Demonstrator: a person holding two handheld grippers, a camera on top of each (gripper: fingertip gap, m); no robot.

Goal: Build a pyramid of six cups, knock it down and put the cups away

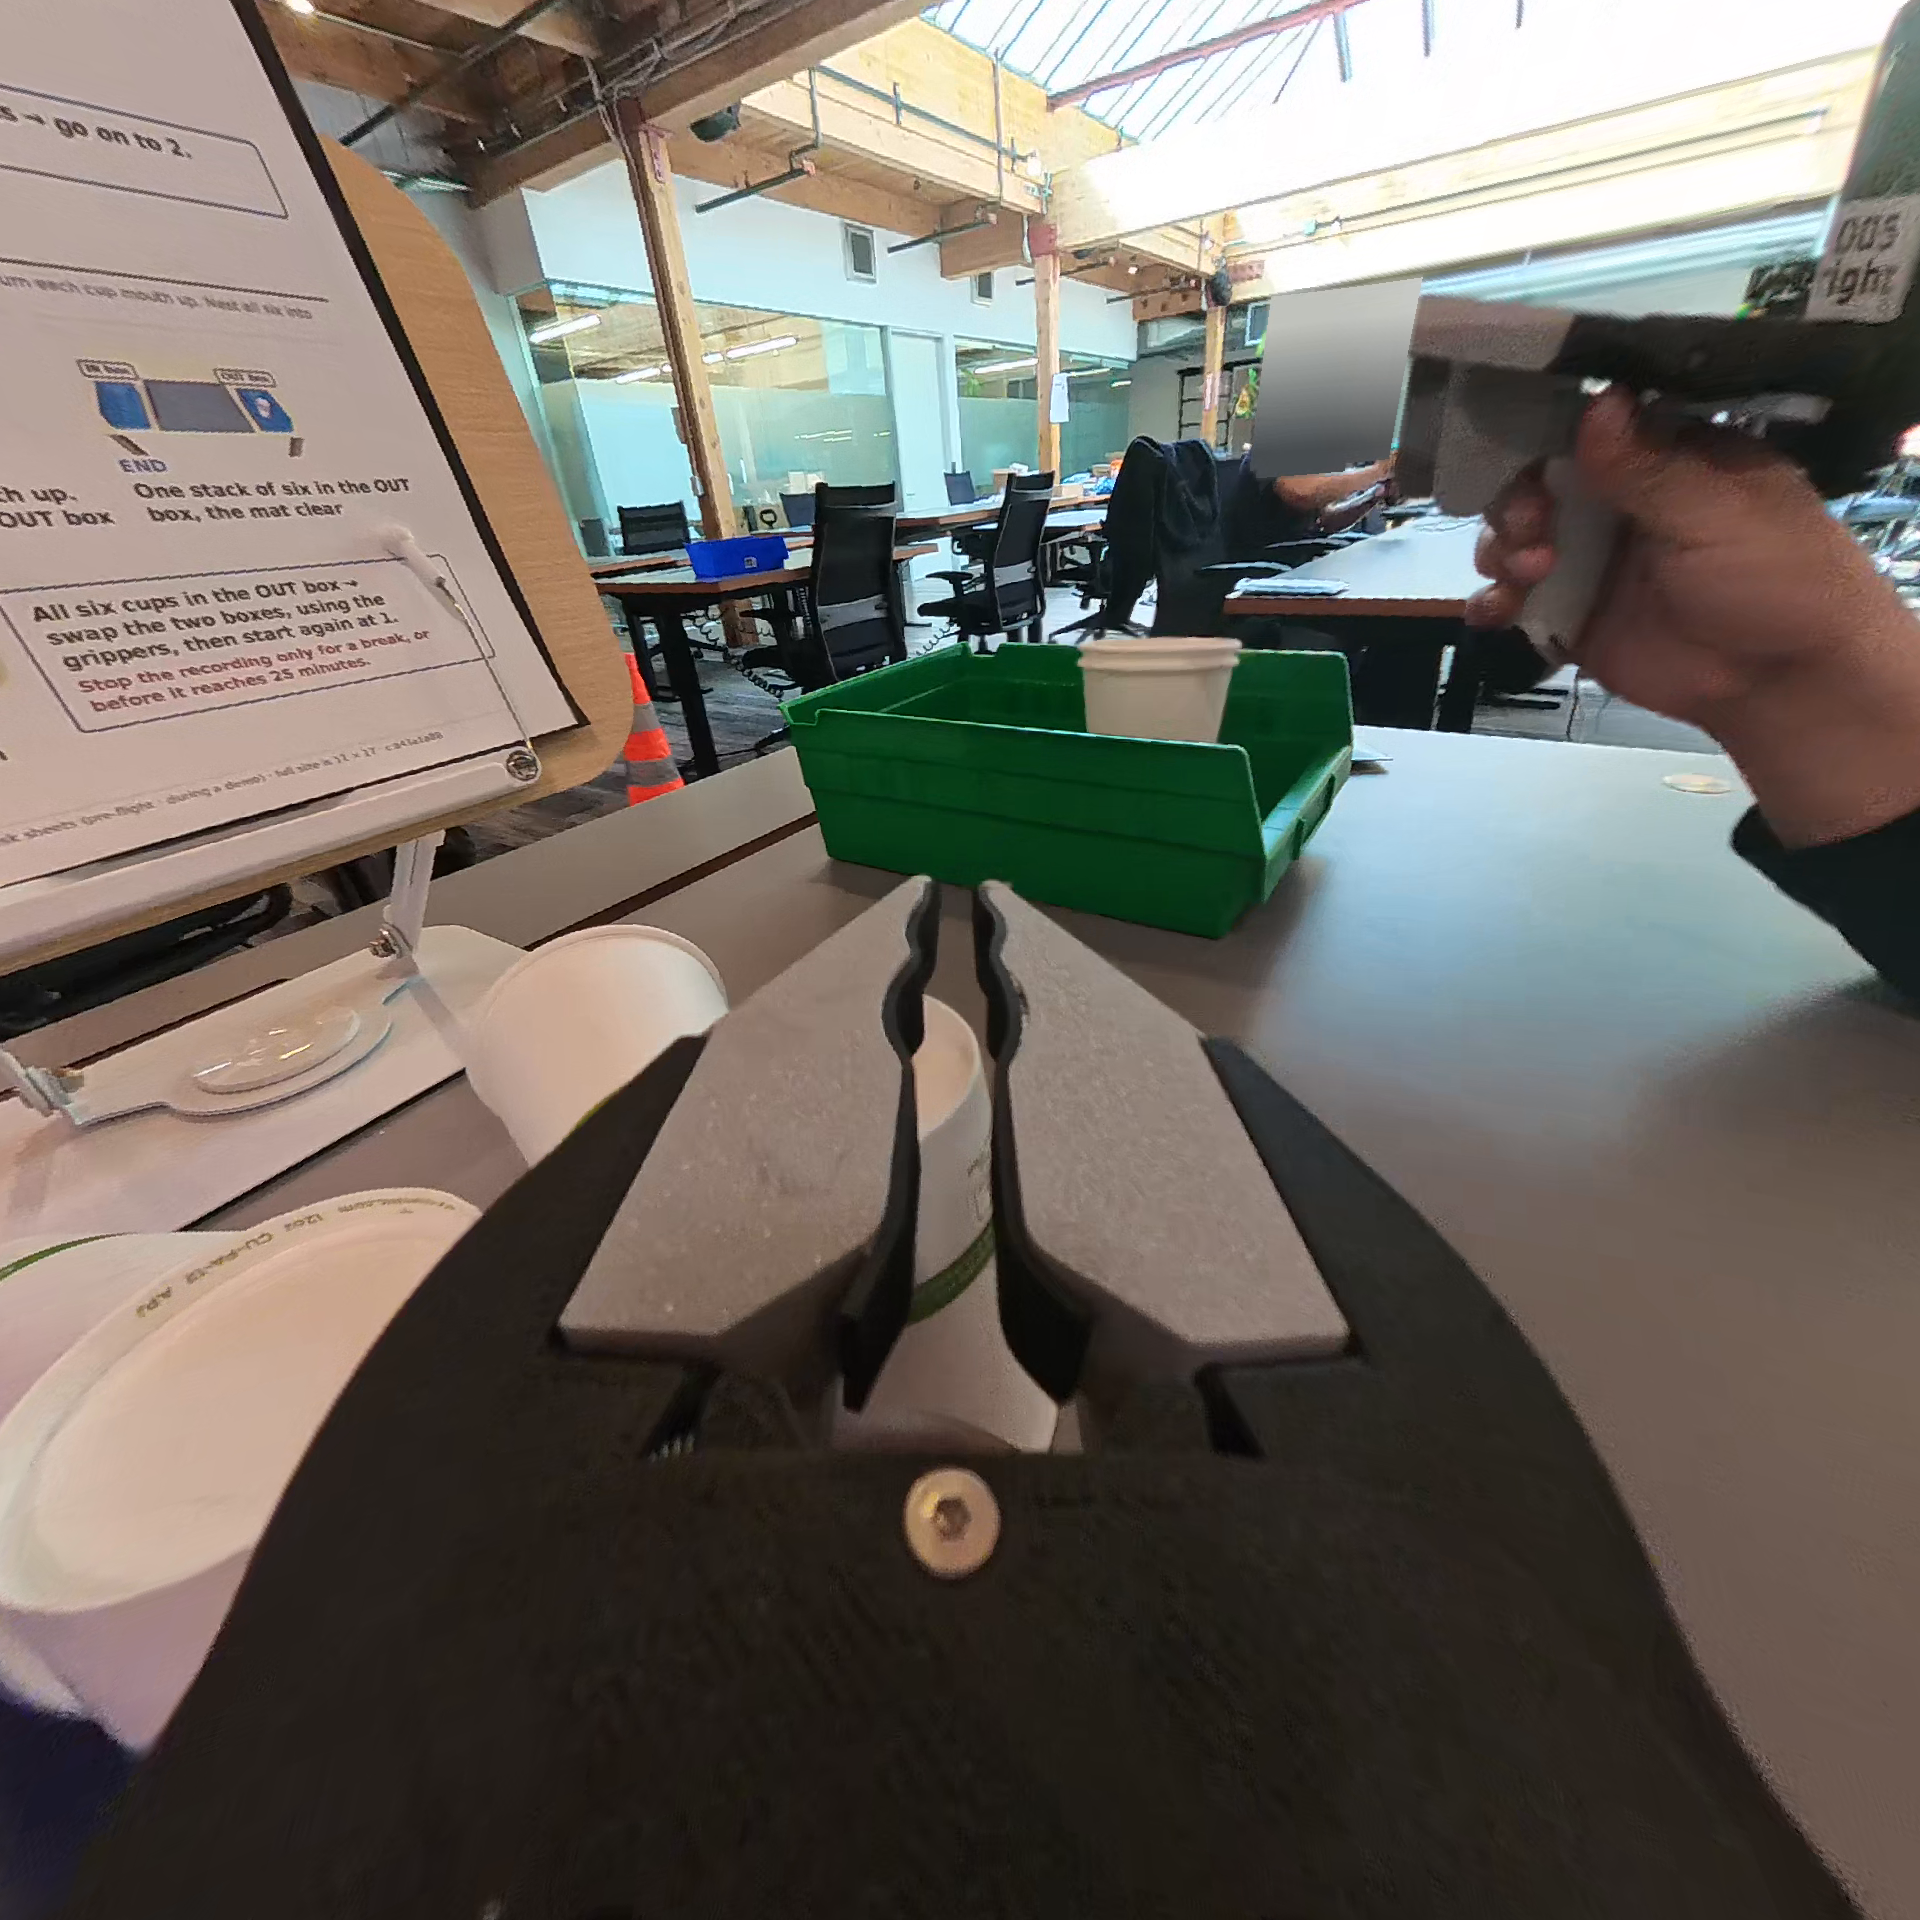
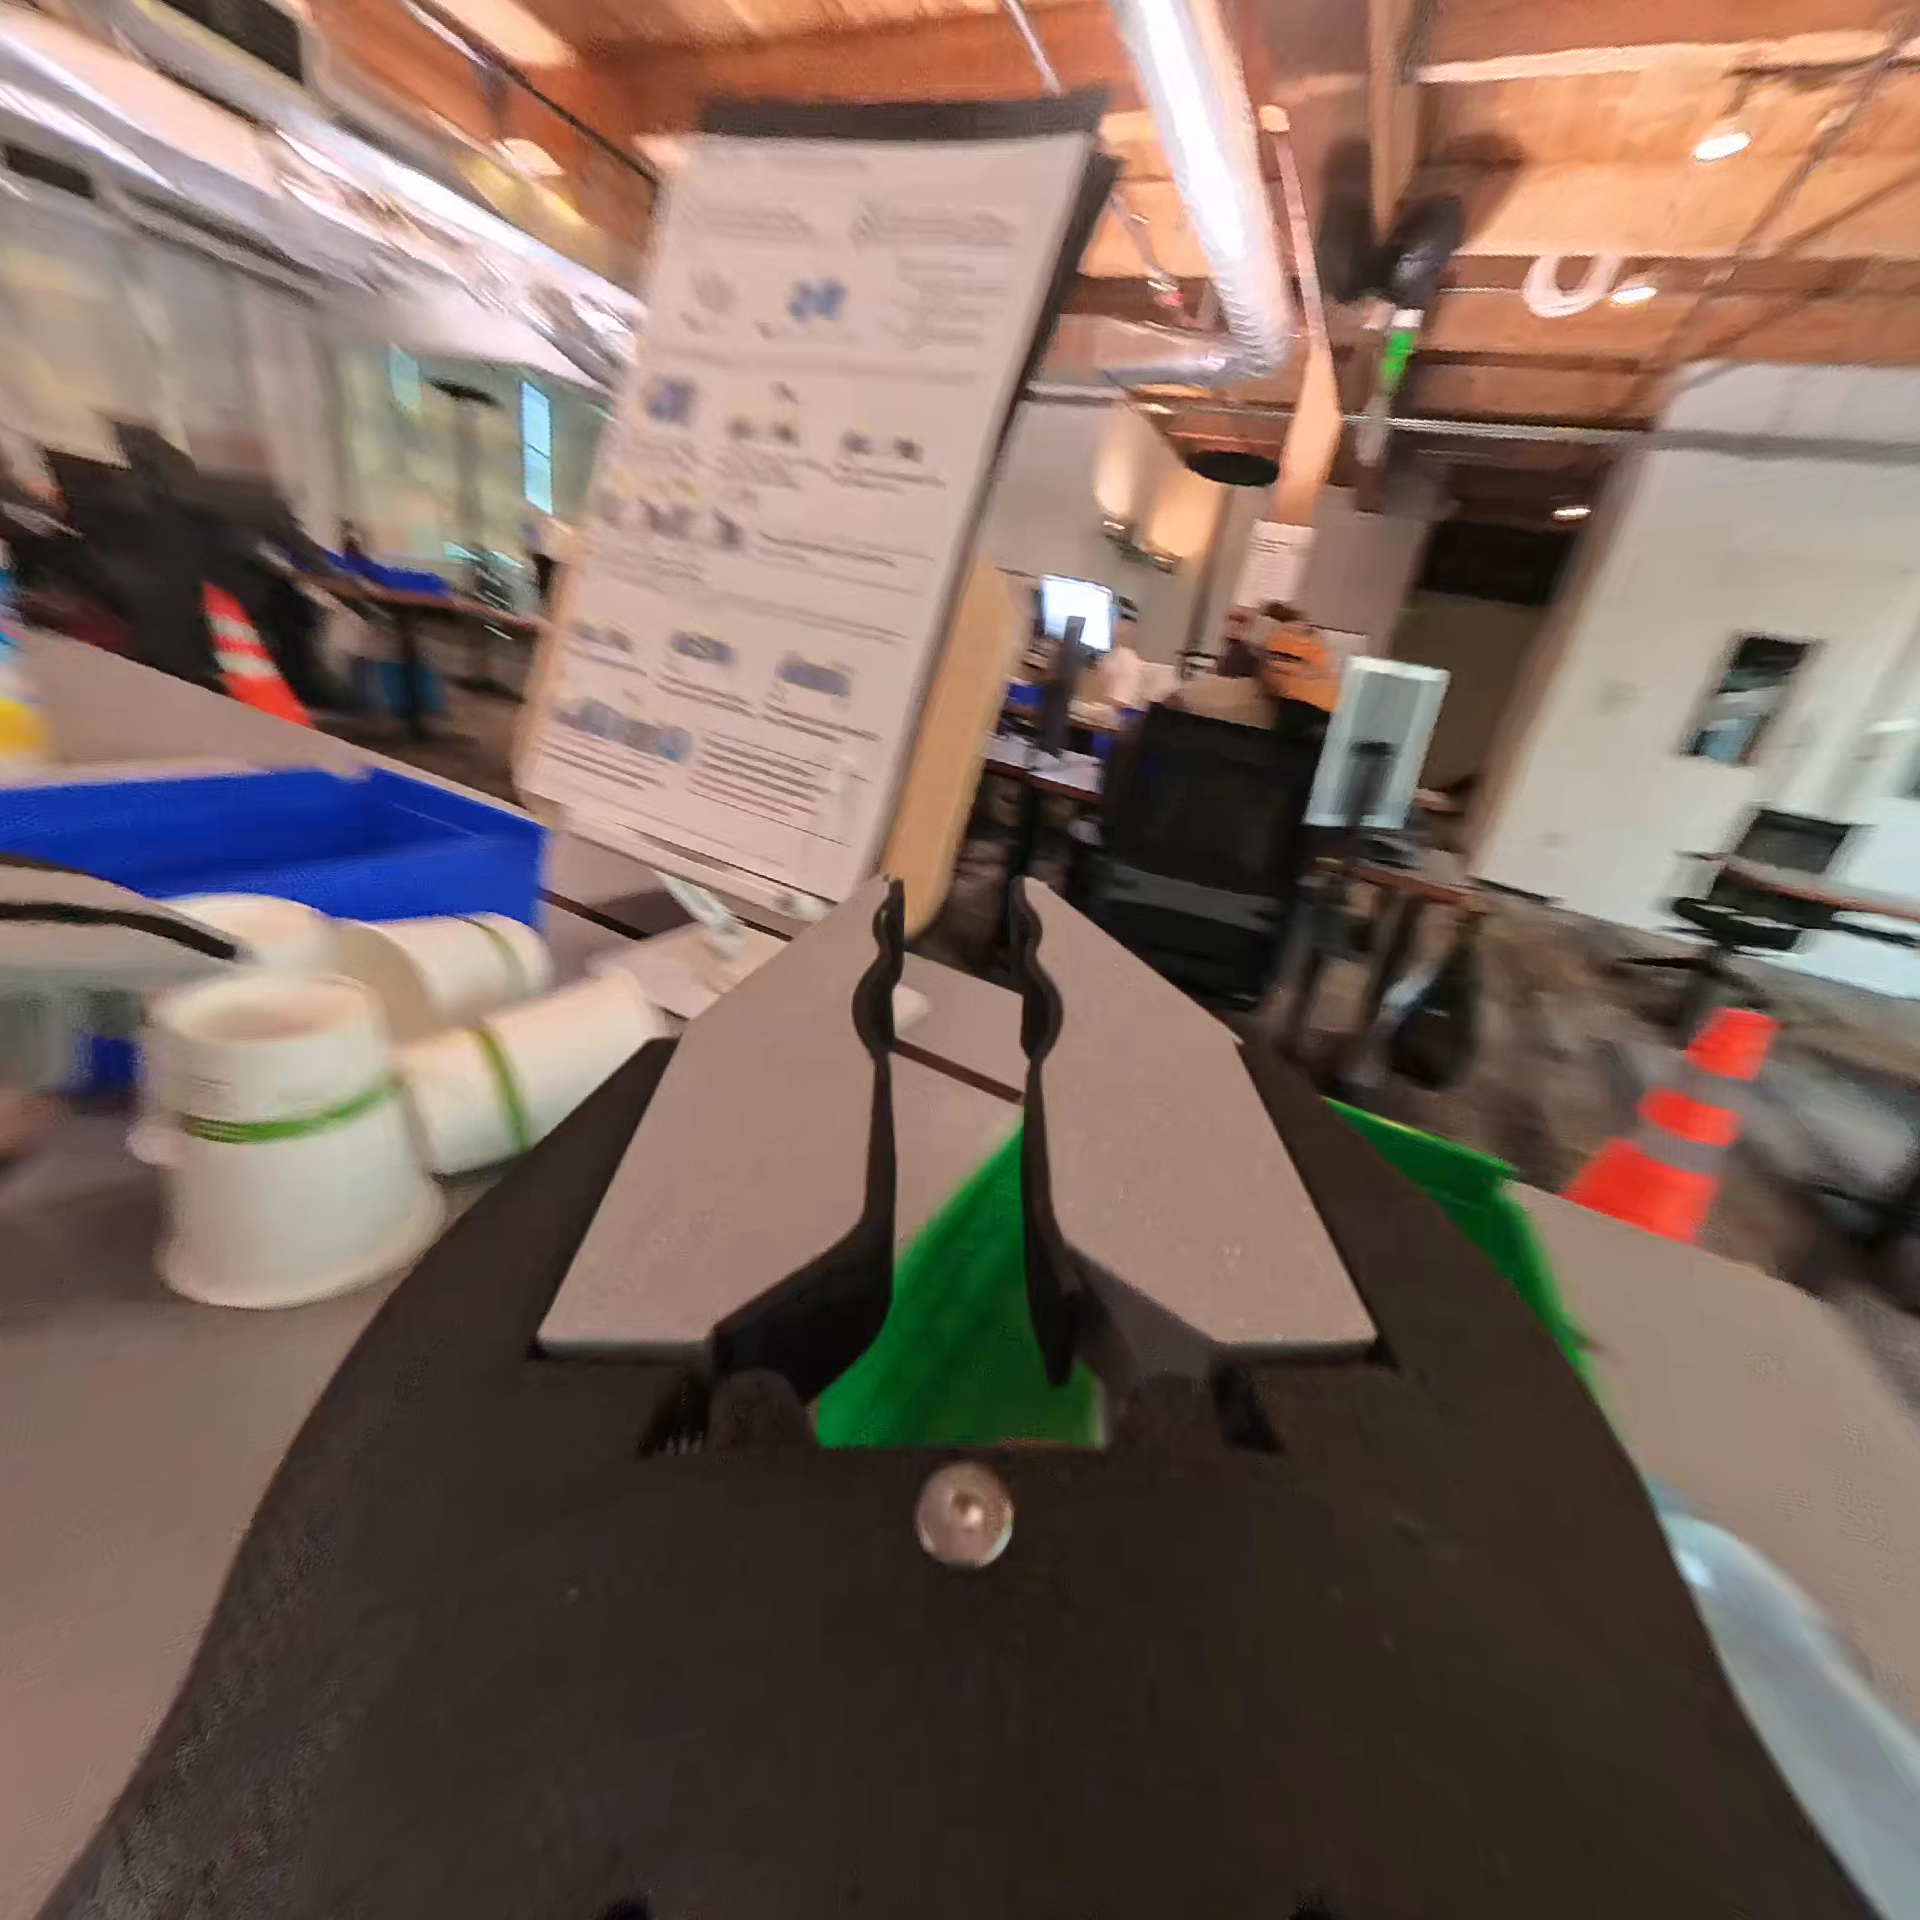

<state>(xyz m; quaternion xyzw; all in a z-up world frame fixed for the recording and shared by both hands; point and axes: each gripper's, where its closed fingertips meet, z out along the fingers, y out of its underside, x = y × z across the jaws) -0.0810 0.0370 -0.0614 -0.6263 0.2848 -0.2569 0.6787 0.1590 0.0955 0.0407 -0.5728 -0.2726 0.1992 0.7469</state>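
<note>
Since white cups lie toppled on the grey table (image 1: 1507, 1039) and one cup (image 1: 1158, 691) already stands upright in the green bin (image 1: 1039, 821) at the far side, I judge the pyramid built and knocked down, with putting away barely begun. The left gripper (image 1: 956, 914) is narrowed on the wall of a lying cup (image 1: 951, 1174), two more lying to its near left, while the right gripper (image 2: 951, 914), slightly parted, holds nothing above the bin. The right view shows four cups on the table, so I count five, a sixth unseen
</note>
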